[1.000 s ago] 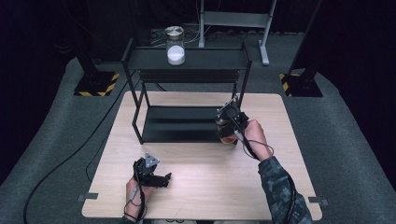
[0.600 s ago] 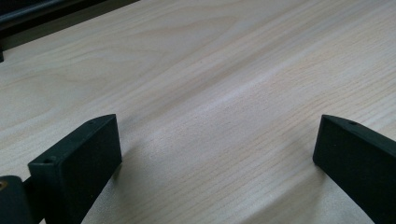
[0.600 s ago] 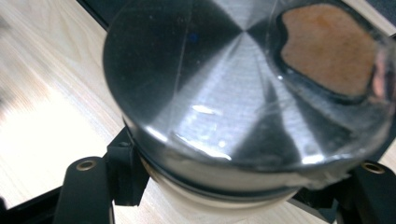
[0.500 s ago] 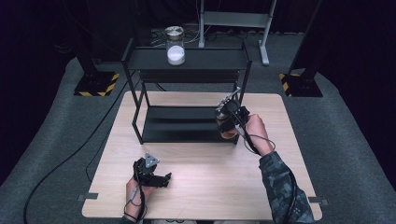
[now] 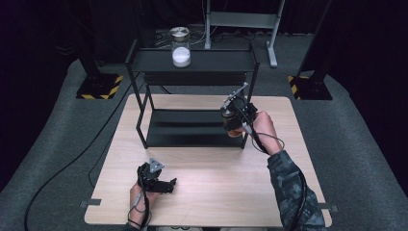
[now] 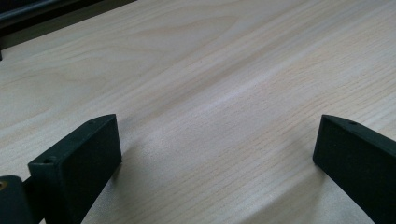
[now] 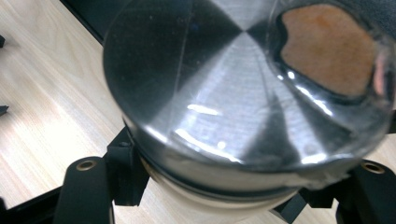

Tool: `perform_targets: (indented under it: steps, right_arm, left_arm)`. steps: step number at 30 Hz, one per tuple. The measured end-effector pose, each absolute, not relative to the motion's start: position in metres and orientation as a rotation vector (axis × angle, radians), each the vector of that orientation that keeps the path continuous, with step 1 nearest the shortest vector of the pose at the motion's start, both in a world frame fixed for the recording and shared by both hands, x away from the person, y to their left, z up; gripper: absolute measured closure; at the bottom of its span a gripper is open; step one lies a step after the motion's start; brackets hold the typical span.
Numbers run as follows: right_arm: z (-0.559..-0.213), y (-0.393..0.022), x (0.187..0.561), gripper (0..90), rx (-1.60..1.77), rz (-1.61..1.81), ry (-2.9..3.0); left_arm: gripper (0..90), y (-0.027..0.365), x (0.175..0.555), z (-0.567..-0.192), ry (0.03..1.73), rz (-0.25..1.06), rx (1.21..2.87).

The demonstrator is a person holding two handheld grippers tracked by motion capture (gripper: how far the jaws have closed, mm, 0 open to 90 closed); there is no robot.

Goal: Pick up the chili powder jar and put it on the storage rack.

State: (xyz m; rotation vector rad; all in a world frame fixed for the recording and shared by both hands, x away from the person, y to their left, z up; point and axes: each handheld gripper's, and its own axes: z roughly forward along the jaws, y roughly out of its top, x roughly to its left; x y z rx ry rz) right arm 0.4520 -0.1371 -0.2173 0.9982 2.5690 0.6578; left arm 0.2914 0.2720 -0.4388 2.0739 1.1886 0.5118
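Brushed metal catches the light on the lid of a jar (image 7: pixel 243 93) clamped between the black jaws of the right gripper (image 5: pixel 235 115); in the right gripper view the lid sits close to the lens, its pale body pinched below the rim, with brownish contents showing through the glass at about 2 o'clock; in the high view this jar (image 5: pixel 230 114) hangs above the wooden table (image 5: pixel 288 159), at roughly 2 o'clock from the table's centre, just beside the front right post of the black shelf rack (image 5: pixel 192 96), level with the gap between the rack's upper and lower boards; whether it touches the post I cannot tell. On the rack's top board, at 12 o'clock, stands a second jar (image 5: pixel 181 47) with a metal lid and white contents, well apart from the held one. At about 7 o'clock near the table's front edge, the left gripper (image 5: pixel 156 179) rests low in the person's hand; in the left gripper view its jaws stand wide apart over bare wood with nothing between them. Grey carpet (image 5: pixel 351 134) surrounds the table; yellow-and-black striped bases (image 5: pixel 98 86) sit at 10 and 2 o'clock beyond it.
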Motion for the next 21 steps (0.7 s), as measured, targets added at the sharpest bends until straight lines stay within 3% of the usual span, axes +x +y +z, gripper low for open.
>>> perform_targets:
  steps: [21]
  right_arm:
    - [-0.192,-0.136,0.455,30.8,0.975,0.668,2.553]
  left_arm:
    - [0.3,0.272,0.292,-0.439,1.190,0.509,2.073]
